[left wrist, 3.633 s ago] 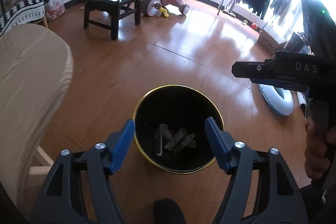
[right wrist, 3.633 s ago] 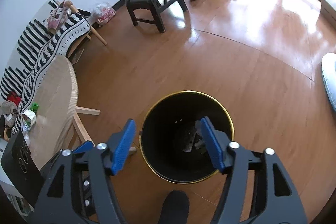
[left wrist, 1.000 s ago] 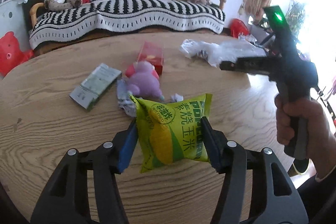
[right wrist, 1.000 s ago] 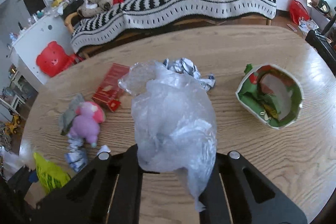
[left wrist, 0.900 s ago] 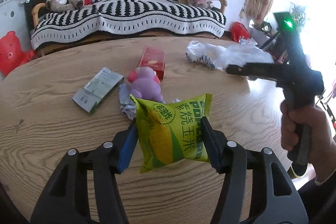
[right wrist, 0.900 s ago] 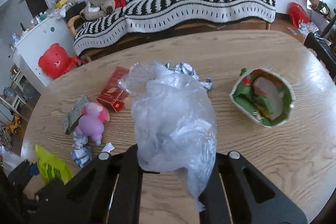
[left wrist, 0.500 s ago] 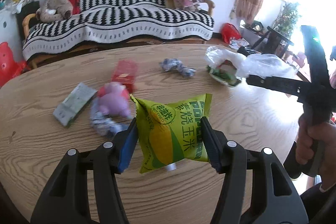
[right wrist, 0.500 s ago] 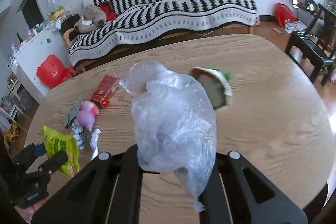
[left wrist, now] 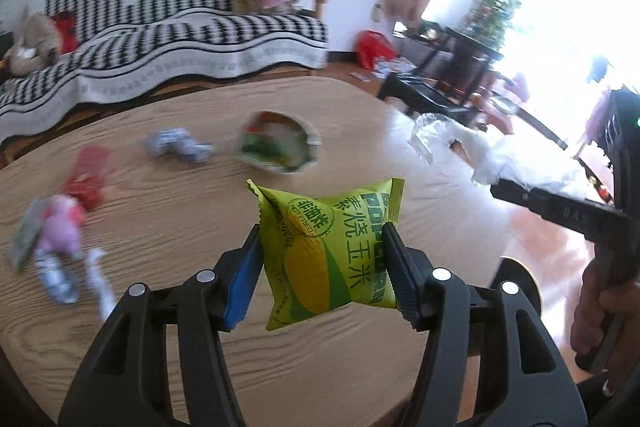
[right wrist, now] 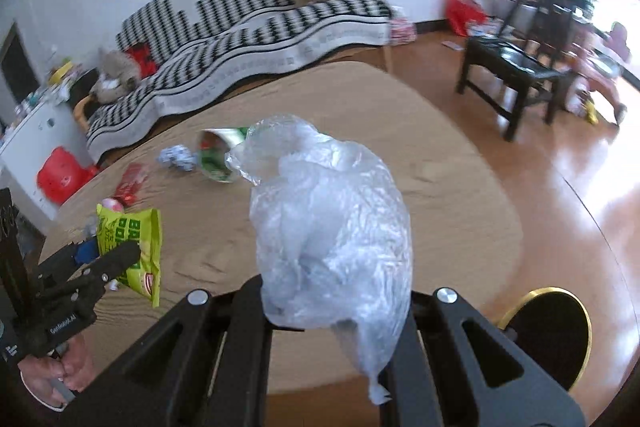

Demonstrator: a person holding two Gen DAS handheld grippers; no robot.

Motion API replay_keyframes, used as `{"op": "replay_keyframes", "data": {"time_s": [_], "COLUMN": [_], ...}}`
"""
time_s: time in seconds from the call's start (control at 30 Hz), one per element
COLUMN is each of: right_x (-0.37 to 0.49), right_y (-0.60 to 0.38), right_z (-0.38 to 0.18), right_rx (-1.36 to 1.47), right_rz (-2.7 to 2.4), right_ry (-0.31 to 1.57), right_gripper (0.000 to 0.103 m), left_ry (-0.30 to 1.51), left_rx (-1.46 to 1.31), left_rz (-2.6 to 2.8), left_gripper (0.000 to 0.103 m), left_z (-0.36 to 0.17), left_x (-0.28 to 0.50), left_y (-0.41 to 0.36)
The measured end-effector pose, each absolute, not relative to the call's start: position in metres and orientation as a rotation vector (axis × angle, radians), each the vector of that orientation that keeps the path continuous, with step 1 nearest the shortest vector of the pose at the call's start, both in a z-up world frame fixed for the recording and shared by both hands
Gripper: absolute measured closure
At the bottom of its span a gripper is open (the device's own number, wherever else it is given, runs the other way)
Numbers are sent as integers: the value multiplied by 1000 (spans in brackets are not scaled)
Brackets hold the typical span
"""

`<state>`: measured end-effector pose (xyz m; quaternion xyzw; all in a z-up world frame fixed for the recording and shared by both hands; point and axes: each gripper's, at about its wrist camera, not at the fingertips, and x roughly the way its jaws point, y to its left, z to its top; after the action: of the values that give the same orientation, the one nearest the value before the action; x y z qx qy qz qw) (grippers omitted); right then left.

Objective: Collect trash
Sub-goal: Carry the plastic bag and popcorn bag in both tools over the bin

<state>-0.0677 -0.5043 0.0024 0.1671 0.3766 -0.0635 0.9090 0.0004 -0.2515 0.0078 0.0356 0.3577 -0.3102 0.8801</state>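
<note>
The green snack bag (left wrist: 332,247) is being pinched between the left tongs (left wrist: 320,267) above the wooden counter (left wrist: 160,219) in the left wrist view, while a paper bowl (left wrist: 278,147) and crumpled wrappers (left wrist: 176,145) are lying behind.

In the right wrist view, the clear plastic bag (right wrist: 332,227) is being squeezed by the pressed-together right tongs (right wrist: 336,311) above the counter edge, and the black bin (right wrist: 556,331) is being seen on the floor at lower right.

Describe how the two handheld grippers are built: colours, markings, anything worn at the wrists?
Both are black plastic frames with silver bolts. The left gripper has blue pads on its fingers; its side carries small white lettering. The right gripper shows raised letters and a green light. A white cuff edge shows at each wrist.
</note>
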Motion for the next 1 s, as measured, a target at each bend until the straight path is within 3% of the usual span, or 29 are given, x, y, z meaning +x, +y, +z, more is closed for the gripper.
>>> {"op": "replay_keyframes", "data": {"time_s": [0.57,1.0], "right_x": [-239,-280], "right_y": [-678,-737], "right_z": [-52,-123], "right_rx": [546,764], "right_rz": [-458,-596], "right_ry": [801,994], "right_gripper": [95,95], "left_ry": [781,901], "left_rx": [220,355], "left_rz": [-1022,-1179], "left_gripper": [46,45], "left_z": [-36,-102], "left_x": [-94,-142], "left_y": [-448,-538]}}
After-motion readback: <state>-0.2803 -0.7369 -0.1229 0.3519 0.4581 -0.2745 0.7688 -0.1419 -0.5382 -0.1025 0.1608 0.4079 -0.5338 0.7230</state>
